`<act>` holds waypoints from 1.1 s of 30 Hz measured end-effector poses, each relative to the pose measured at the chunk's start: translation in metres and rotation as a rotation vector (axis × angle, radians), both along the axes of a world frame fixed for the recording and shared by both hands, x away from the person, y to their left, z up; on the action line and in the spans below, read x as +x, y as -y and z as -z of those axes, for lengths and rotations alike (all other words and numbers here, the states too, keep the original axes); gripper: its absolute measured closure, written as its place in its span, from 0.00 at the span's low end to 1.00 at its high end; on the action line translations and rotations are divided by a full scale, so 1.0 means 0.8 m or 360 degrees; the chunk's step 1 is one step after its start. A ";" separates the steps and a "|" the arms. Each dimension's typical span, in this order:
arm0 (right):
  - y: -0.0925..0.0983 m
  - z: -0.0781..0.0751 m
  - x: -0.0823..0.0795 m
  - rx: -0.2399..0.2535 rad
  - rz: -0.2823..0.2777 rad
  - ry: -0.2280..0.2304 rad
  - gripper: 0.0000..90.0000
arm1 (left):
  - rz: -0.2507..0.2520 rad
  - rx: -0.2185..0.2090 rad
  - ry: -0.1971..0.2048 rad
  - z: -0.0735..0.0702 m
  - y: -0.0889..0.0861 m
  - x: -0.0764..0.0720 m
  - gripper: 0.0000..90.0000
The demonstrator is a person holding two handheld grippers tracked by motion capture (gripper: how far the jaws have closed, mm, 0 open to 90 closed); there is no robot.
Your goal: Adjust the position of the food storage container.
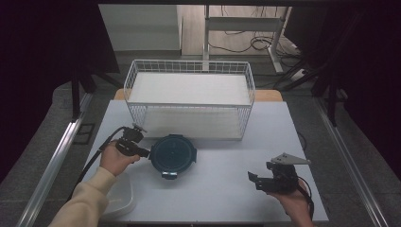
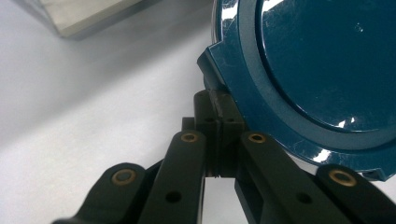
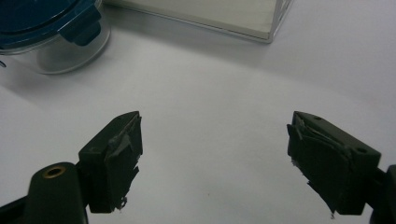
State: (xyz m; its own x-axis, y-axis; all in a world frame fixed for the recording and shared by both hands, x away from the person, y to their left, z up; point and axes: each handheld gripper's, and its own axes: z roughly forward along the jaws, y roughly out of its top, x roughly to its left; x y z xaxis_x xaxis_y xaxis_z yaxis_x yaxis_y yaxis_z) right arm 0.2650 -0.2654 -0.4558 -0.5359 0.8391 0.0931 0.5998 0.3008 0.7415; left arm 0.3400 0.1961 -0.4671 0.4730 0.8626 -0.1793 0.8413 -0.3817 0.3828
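- Two grippers in play here, and your left gripper [image 2: 215, 122] has its jaws clamped tight together, pad against pad, with their tips right at the rim of the round container's dark teal lid [image 2: 322, 70]. Can't tell if they're actually pinching a bit of the lid edge or just butting up against it.
- Your right gripper [image 3: 215, 158] has its jaws spread wide apart, just bare table [image 3: 210, 93] between them.
- From the high view, the round container [image 1: 172, 153] sits on the table right in front of the white wire basket [image 1: 189, 97], and your left gripper is at its left edge.
- In the right gripper view you can see the container's clear body under the lid [image 3: 42, 23], with a latch tab hanging down its side.
- Your right gripper sits well apart from it, near the table's front right corner.
- A white plastic tub [image 1: 118, 198] sits at the front left edge, under your left sleeve.
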 end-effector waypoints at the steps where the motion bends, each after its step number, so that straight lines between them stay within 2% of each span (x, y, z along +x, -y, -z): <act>1: 0.000 0.000 0.000 -0.0001 -0.0001 -0.0001 0.20 | 0.0006 0.0007 0.0001 0.000 0.003 0.000 1.00; 7: 0.000 0.000 0.000 -0.0003 0.0000 -0.0002 0.20 | 0.0038 -0.0054 -0.0023 0.000 0.016 0.000 1.00; 16: 0.000 0.001 0.001 -0.0004 -0.0001 -0.0004 0.20 | 0.0125 -0.0064 -0.0040 -0.001 0.039 -0.002 1.00; 25: 0.000 0.001 0.001 -0.0006 -0.0002 -0.0006 0.20 | 0.0141 -0.0092 -0.0053 0.000 0.052 -0.003 1.00; 28: 0.000 0.001 0.001 -0.0007 -0.0002 -0.0006 0.20 | 0.0171 -0.0104 -0.0075 0.003 0.056 -0.004 1.00; 31: 0.001 0.001 0.001 -0.0011 -0.0001 -0.0005 0.20 | 0.0214 -0.0082 -0.0095 0.010 0.062 -0.003 1.00; 33: 0.001 0.001 0.001 -0.0010 0.0000 -0.0006 0.20 | 0.0220 -0.0103 -0.0115 0.015 0.067 -0.003 1.00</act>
State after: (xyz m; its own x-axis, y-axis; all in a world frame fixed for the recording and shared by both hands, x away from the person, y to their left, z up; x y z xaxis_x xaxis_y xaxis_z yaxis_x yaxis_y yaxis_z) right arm 0.2658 -0.2666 -0.4563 -0.5357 0.8396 0.0896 0.6025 0.3057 0.7372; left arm 0.3375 0.1426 -0.4793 0.5702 0.7757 -0.2704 0.8087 -0.4723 0.3505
